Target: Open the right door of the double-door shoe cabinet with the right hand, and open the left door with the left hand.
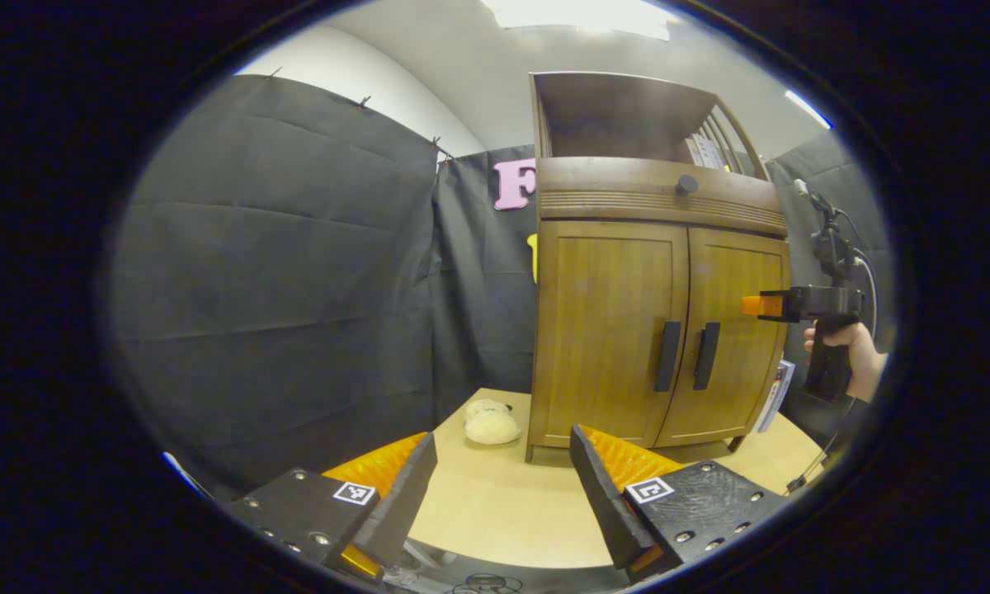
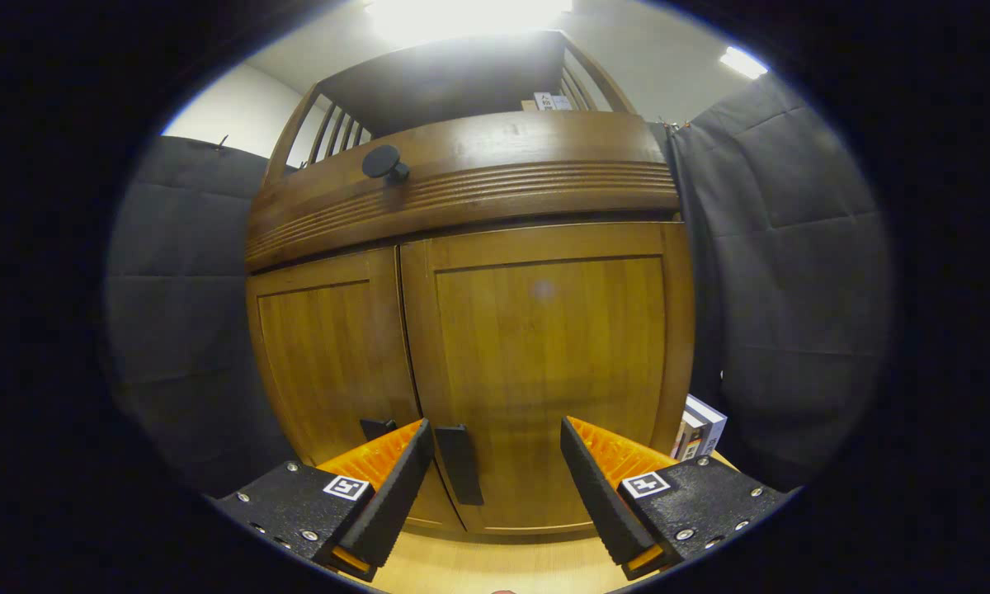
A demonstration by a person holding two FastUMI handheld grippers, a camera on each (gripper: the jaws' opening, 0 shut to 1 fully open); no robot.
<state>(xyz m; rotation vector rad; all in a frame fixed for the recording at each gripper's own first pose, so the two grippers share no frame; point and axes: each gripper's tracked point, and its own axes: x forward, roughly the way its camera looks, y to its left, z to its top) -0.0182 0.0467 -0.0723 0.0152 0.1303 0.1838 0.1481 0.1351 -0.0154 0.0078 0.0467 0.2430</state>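
A: Where's the brown wooden double-door shoe cabinet (image 1: 656, 330)?
B: Left gripper view, 2 o'clock on the pale wooden table (image 1: 495, 495), both doors closed; a cream fluffy lump (image 1: 492, 424) lies at its 9 o'clock
A: Fingers?
B: Left hand-held gripper (image 1: 502, 487) is spread apart, holding nothing. Right hand-held gripper (image 2: 495, 474) is spread too, its fingers either side of the right door's black bar handle (image 2: 459, 464), not touching it

Bright overhead light, strong fisheye bend
Ceiling panels (image 2: 462, 16) glare white above the cabinet (image 2: 470, 346); its straight edges bow outward, both views stay sharp, and the rims fall dark.
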